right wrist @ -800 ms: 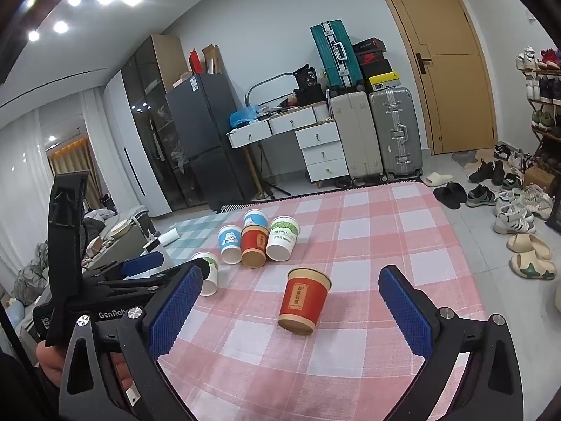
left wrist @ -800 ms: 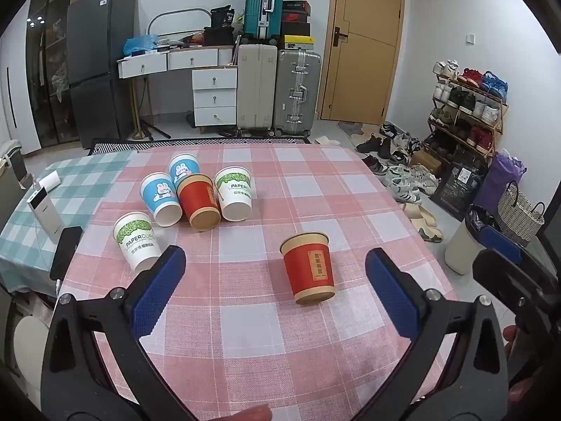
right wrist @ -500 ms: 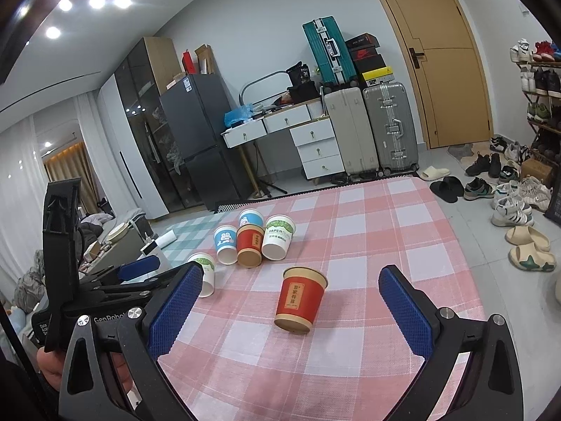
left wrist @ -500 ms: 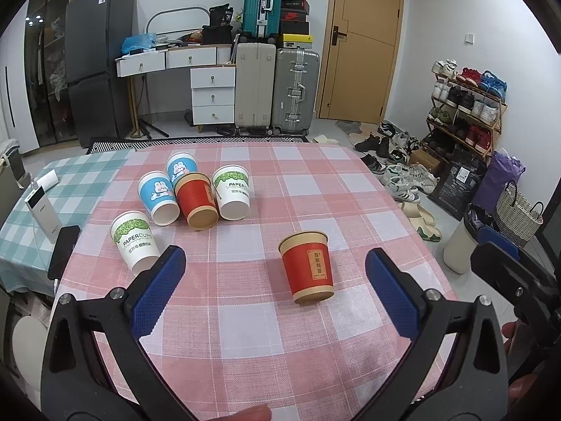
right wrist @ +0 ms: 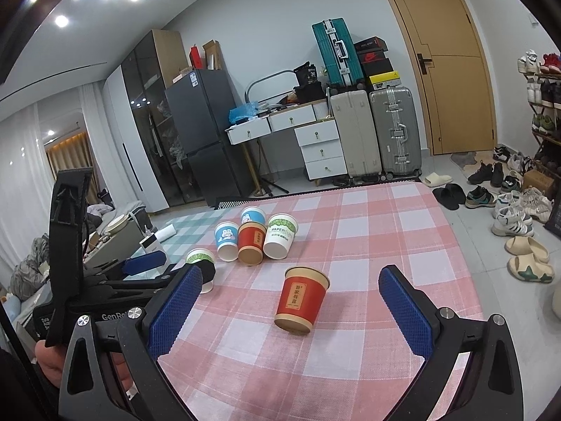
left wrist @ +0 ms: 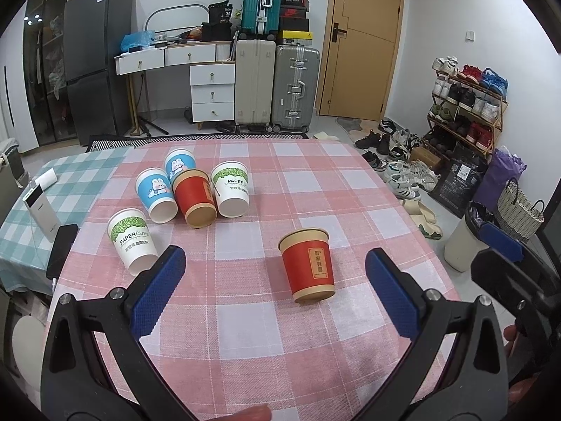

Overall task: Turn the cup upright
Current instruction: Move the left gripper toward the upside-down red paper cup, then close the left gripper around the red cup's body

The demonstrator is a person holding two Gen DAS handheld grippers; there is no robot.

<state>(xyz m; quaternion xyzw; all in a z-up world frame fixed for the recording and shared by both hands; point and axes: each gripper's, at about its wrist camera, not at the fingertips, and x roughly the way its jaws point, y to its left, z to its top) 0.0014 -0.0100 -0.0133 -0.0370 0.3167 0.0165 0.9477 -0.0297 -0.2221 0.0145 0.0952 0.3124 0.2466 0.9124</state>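
- Since the earlier frame, nothing on the table moved; only my view shifted slightly.
- Red cup stands alone on the checked cloth; I cannot see inside.
- Left gripper and right gripper have fingers spread, cup far beyond, untouched.

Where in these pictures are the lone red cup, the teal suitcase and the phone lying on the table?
lone red cup (left wrist: 308,269): left wrist view, on its red side wall.
teal suitcase (right wrist: 335,52): right wrist view, on its front face.
phone (left wrist: 62,249): left wrist view, on its dark screen.
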